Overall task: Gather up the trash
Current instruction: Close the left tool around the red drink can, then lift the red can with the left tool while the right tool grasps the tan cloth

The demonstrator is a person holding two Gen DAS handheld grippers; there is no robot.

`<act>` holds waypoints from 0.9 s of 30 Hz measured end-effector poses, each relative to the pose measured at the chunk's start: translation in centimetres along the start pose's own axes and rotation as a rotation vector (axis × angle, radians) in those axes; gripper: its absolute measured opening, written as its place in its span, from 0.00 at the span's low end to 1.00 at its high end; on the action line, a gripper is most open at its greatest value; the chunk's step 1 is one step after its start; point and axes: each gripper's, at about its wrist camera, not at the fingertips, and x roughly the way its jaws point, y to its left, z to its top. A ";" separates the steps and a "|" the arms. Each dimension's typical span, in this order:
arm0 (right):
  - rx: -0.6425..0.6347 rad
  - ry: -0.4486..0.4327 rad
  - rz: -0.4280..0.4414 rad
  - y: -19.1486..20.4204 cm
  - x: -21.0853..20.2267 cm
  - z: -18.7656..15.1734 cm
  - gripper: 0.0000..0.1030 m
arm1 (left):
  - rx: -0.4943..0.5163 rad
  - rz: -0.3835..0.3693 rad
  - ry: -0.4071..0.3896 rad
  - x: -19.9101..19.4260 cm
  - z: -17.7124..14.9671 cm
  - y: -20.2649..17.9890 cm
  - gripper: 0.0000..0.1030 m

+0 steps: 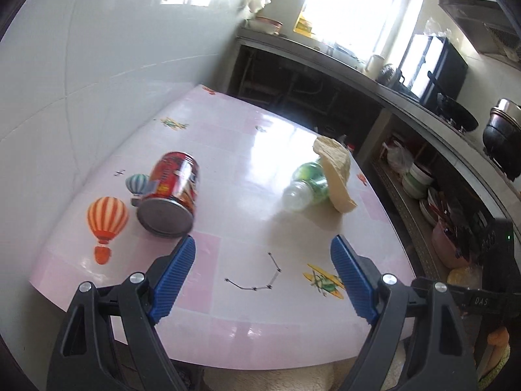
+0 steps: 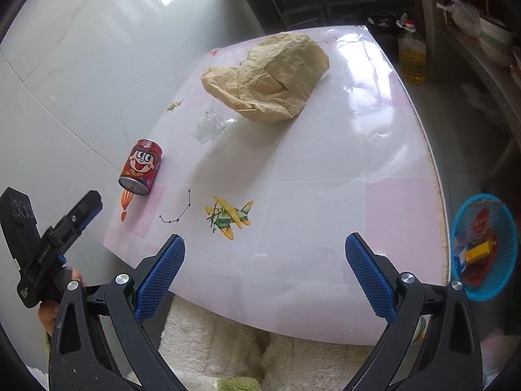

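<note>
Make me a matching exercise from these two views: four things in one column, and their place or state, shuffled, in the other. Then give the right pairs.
Things:
1. red can
2. clear plastic bottle
3. crumpled brown paper bag
4. blue basket

Places or states:
A. off the table, beyond its right edge, with wrappers inside
B. lying on its side next to the balloon print, bottom end towards the cameras
C. the largest item, at the far side of the table
D. lying partly under the paper bag

Pairs: 1-B, 2-D, 3-C, 4-A

Blown-out window (image 1: pixel 351 3) daylight, fisheye warping
</note>
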 end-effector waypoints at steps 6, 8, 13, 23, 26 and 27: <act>-0.013 0.021 -0.006 0.6 0.7 0.0 0.92 | 0.031 0.094 0.049 2.9 3.3 3.4 0.80; -0.011 0.023 -0.007 0.7 0.7 0.0 0.92 | 0.037 0.120 0.104 5.0 4.6 4.5 0.80; -0.004 0.021 -0.006 0.9 0.8 -0.1 0.92 | -0.003 0.127 0.272 11.5 7.6 7.6 0.80; 0.016 0.034 -0.021 0.2 1.2 0.0 0.92 | 0.020 0.165 0.393 15.7 7.6 8.5 0.63; 0.015 0.035 -0.024 0.2 1.3 0.0 0.92 | 0.034 0.118 0.293 13.3 7.6 7.6 0.62; 0.014 0.037 -0.025 0.2 1.4 0.1 0.92 | 0.050 0.102 0.253 12.3 7.4 7.2 0.62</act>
